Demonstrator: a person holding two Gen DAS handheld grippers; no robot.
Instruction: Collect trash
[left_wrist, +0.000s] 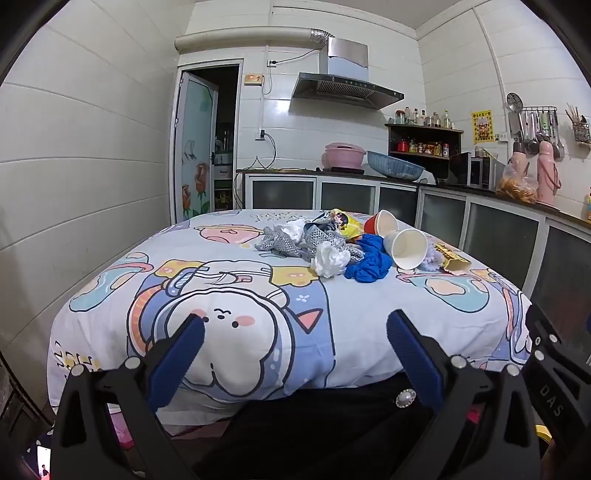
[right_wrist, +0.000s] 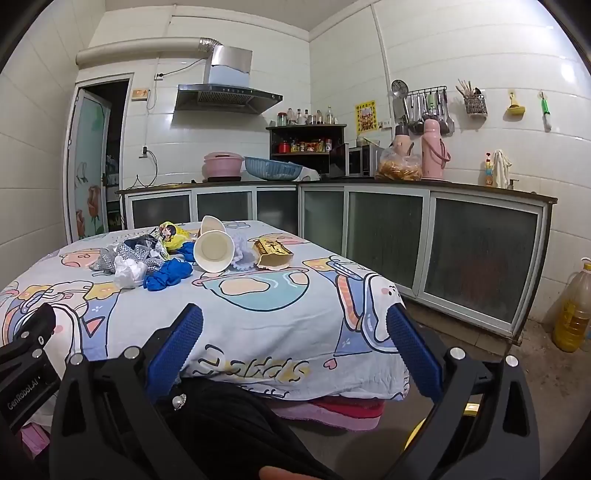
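Note:
A pile of trash lies at the far side of the cartoon-print table (left_wrist: 236, 295): a white paper cup on its side (left_wrist: 406, 248) (right_wrist: 214, 252), a red cup (left_wrist: 380, 222), a blue crumpled glove (left_wrist: 369, 263) (right_wrist: 168, 275), white crumpled tissue (left_wrist: 329, 260) (right_wrist: 127, 273), silver wrappers (left_wrist: 291, 240) (right_wrist: 133, 253), a yellow snack bag (left_wrist: 345, 221) (right_wrist: 171, 233) and a yellow paper box (left_wrist: 452, 258) (right_wrist: 273, 253). My left gripper (left_wrist: 295, 328) is open and empty, held before the table's near edge. My right gripper (right_wrist: 295, 326) is open and empty, near the table's front right corner.
Kitchen counters with glass-front cabinets (right_wrist: 388, 229) run along the back and right walls. A yellow oil bottle (right_wrist: 574, 310) stands on the floor at right. A door (left_wrist: 195, 147) is open at the back left. Pink cushions (right_wrist: 332, 410) show under the table.

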